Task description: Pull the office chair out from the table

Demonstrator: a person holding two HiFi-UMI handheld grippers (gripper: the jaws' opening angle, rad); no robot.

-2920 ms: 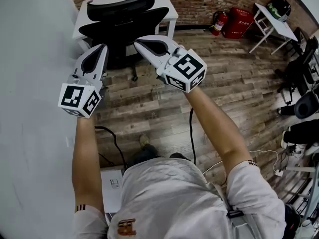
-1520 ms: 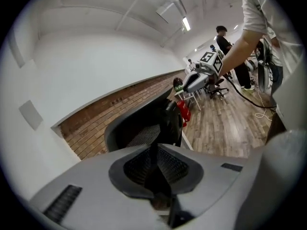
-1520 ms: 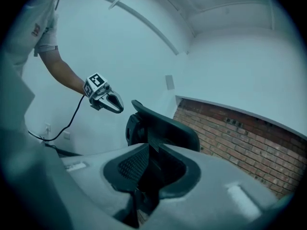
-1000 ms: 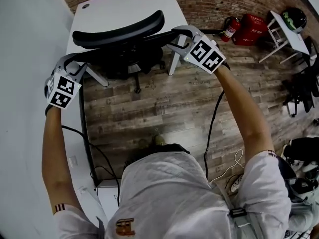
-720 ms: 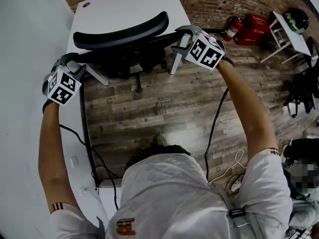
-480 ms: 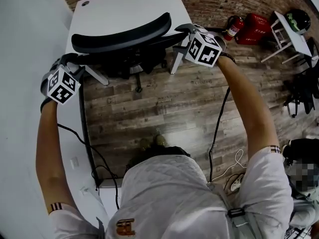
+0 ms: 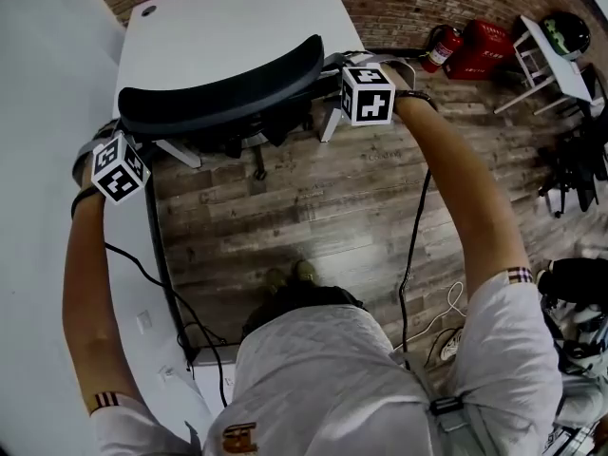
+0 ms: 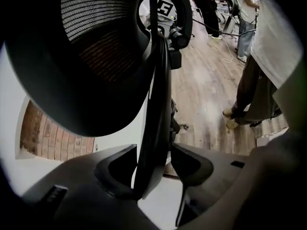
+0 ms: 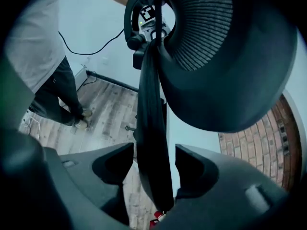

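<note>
Head view: office chair (image 7: pixel 223 88) sits at the near edge of the white table (image 7: pixel 237 17). Its curved back lies across that edge, and base parts show below it on the wood floor (image 7: pixel 313 198). Only the marker cubes and my forearms show at the two ends of the back; the jaws are hidden there

L gripper view: left gripper (image 8: pixel 153 151) has its jaws wide apart and they have just been opening. The dark rim of the chair back runs up btwn them, close against one jaw w/ a clear gap at the other. No squeeze, nothing gripped

R gripper view: right gripper (image 9: pixel 153 150) is the same, jaws at full spread and just been opening. The rim stands btwn them w/ a gap each side, not held

Only the gripper views show the back's mesh, and each shows the other gripper at the far end of the rim. L view adds my trouser legs and people (image 8: pixel 244 8) farther off. R view adds a cable (image 9: pixel 91 49) against the wall

Edges/room:
- wall (image 7: pixel 38 84) just beside the L cube
- table leg (image 7: pixel 332 122) just beside the R cube
- open floor btwn chair and my shoes (image 7: pixel 290 275)
- black lead (image 7: pixel 413 236) drops beside my R arm
- fire extinguisher (image 7: pixel 439 47) and red box (image 7: pixel 484 50) well off to the R by the brick wall (image 7: pixel 408 3)
</note>
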